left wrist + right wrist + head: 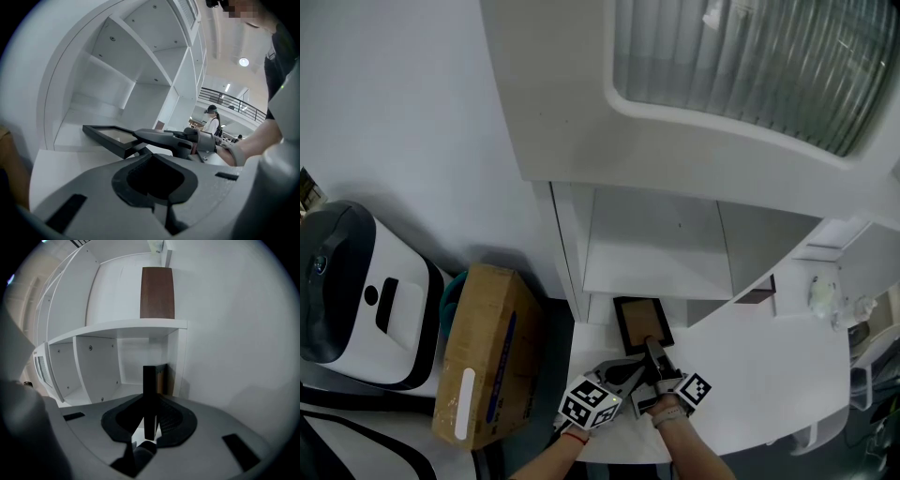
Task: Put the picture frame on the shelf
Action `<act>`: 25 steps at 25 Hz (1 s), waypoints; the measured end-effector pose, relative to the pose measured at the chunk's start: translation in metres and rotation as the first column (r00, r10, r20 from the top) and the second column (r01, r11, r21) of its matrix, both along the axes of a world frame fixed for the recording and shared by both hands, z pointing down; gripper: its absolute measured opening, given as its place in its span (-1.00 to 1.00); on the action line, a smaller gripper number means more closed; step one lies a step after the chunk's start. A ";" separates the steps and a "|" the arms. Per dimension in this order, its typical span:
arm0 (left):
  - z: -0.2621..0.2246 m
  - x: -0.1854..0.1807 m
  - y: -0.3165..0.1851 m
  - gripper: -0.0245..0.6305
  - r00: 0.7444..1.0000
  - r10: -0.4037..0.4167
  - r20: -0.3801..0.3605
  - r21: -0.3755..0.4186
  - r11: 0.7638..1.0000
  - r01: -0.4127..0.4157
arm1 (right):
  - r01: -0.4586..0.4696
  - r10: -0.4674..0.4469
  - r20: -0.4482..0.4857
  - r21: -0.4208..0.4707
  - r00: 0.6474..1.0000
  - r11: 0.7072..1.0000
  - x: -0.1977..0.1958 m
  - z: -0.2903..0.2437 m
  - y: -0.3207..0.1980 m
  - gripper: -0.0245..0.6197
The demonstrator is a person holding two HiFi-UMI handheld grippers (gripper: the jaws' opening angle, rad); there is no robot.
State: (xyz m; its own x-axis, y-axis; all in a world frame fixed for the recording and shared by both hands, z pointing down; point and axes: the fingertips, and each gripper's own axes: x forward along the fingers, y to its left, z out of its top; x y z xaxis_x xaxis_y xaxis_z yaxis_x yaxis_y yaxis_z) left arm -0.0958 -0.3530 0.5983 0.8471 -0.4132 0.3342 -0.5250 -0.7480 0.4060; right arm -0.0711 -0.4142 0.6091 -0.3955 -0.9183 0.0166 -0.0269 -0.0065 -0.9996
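Observation:
The black picture frame point(641, 322) lies nearly flat, just above the white tabletop point(759, 375) in front of the white shelf unit point(654, 246). My right gripper point(652, 347) is shut on its near edge. In the right gripper view the frame point(149, 392) shows edge-on, pinched between the jaws of the right gripper point(150, 423). My left gripper point(622, 372) sits close beside it on the left, not touching the frame. In its own view the left gripper point(150, 161) has its jaws together and empty, looking at the frame point(108, 136) and the right gripper's fingers point(157, 138).
A cardboard box point(486, 354) and a white and black appliance point(356, 295) stand left of the shelf unit. A brown panel point(157, 292) stands on an upper shelf. The low compartment point(101, 376) ahead is open. A person point(213, 121) stands far behind.

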 end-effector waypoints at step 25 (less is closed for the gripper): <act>0.016 0.016 -0.024 -0.91 0.991 -0.004 0.132 -0.078 0.997 0.014 | 0.232 -0.241 -0.100 -0.096 0.965 0.968 -0.009 0.013 -0.013 -0.56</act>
State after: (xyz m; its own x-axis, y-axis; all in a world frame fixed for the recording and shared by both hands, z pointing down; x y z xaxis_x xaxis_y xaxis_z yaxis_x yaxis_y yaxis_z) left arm -0.0794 -0.3770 0.6143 0.7901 -0.3885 0.4743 -0.5842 -0.7115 0.3904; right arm -0.0797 -0.4267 0.6222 -0.5926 -0.7924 0.1447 -0.1478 -0.0696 -0.9866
